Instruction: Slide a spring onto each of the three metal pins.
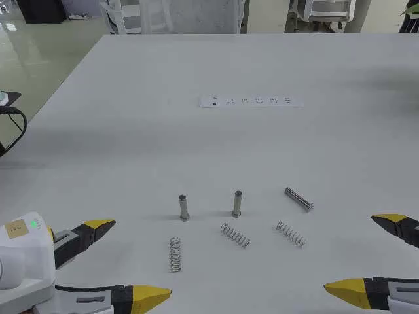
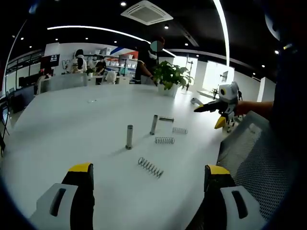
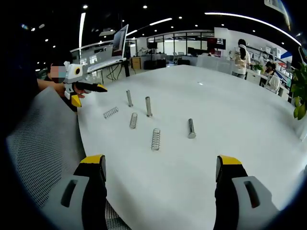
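Two metal pins stand upright on the white table (image 1: pixel 196 144): the left pin (image 1: pixel 184 207) and the middle pin (image 1: pixel 237 203). A third pin (image 1: pixel 298 199) lies on its side to their right. Three springs lie loose in front of them: the left spring (image 1: pixel 175 254), the middle spring (image 1: pixel 235 235) and the right spring (image 1: pixel 290 233). My left gripper (image 1: pixel 131 261) is open at the near left, empty, short of the left spring (image 2: pixel 150 167). My right gripper (image 1: pixel 353 253) is open at the near right, also empty, with the right spring (image 3: pixel 155 139) and the lying pin (image 3: pixel 191 128) ahead of it.
A white power strip (image 1: pixel 252 101) lies flat farther back on the table. A black cable (image 1: pixel 13 124) hangs off the left edge. A grey mesh chair (image 2: pixel 259 153) sits at the table's near edge. People and plants are far behind.
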Tool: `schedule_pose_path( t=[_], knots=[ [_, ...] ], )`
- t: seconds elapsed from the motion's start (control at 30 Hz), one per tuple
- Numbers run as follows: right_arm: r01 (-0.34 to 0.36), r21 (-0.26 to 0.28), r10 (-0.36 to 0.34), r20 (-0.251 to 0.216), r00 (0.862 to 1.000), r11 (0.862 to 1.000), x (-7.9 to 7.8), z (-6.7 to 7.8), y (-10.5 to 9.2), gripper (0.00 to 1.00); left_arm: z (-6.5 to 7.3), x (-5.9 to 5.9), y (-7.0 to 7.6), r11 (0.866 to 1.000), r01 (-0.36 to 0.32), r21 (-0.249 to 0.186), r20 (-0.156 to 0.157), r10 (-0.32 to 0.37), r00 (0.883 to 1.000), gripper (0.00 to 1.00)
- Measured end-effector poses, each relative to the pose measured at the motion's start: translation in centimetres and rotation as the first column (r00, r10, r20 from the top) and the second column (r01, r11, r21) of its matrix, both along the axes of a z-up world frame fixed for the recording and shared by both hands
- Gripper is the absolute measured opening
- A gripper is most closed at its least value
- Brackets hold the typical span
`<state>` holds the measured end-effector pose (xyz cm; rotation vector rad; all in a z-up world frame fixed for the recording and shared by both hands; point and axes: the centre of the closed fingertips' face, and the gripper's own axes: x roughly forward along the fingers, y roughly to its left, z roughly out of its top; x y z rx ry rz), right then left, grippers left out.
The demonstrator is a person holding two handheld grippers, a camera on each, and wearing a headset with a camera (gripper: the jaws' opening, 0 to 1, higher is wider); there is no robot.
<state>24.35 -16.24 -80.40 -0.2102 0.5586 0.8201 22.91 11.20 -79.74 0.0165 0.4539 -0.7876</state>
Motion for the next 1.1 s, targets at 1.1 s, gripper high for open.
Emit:
schedule_pose_path(
  t=[1.1],
  knots=[
    [0.008,-0.006,-0.008,-0.006,1.000,1.000,0.26,-0.11,-0.25,0.95,-0.04,0.06,-0.17,1.000,0.000,0.000,-0.001,0.000,1.000,0.90]
  ],
)
